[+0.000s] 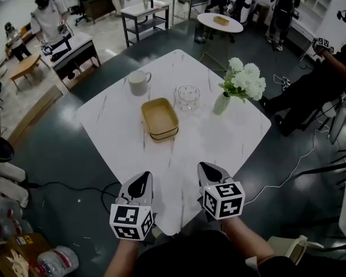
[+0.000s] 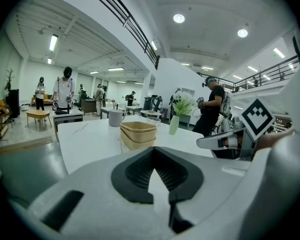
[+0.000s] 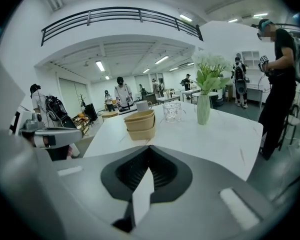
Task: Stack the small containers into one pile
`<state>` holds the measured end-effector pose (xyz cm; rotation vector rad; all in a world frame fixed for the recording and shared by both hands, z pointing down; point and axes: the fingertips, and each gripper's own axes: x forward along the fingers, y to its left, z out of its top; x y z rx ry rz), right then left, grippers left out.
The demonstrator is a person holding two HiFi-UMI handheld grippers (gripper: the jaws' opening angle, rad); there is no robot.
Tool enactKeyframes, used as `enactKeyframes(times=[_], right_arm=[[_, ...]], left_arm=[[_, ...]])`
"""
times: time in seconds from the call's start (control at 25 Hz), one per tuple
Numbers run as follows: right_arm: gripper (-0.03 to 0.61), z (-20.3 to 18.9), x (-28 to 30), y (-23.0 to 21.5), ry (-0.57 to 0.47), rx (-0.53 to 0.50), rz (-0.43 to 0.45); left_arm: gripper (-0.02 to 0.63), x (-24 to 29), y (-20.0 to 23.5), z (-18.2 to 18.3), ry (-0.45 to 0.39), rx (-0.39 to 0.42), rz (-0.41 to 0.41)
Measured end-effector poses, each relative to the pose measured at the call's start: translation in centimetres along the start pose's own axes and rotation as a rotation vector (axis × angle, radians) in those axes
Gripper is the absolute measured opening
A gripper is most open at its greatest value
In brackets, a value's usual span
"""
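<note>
Tan rectangular containers (image 1: pixel 160 119) sit nested in one pile near the middle of the white table (image 1: pixel 219 149); the same pile (image 2: pixel 138 135) shows ahead in the left gripper view and the pile (image 3: pixel 140 124) in the right gripper view. My left gripper (image 1: pixel 141 183) hovers over the table's near edge, jaws closed, nothing held. My right gripper (image 1: pixel 210 171) is beside it, also shut and empty. Both are well short of the pile.
A grey mug (image 1: pixel 139 82), a clear glass jar (image 1: pixel 188 97) and a vase of white flowers (image 1: pixel 240 84) stand behind the pile. People and other tables fill the room beyond. A person sits at the right (image 1: pixel 328 74).
</note>
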<state>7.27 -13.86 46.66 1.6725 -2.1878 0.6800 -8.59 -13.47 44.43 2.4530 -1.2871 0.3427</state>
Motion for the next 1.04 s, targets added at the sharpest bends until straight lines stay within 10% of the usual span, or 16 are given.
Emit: enactKeyframes(times=[1.04], right_arm=[[-0.002, 0.6, -0.5, 0.8, 0.001, -0.017, 0.049]], left_arm=[[-0.008, -2.0, -0.9, 0.0, -0.049, -0.025, 0.024]])
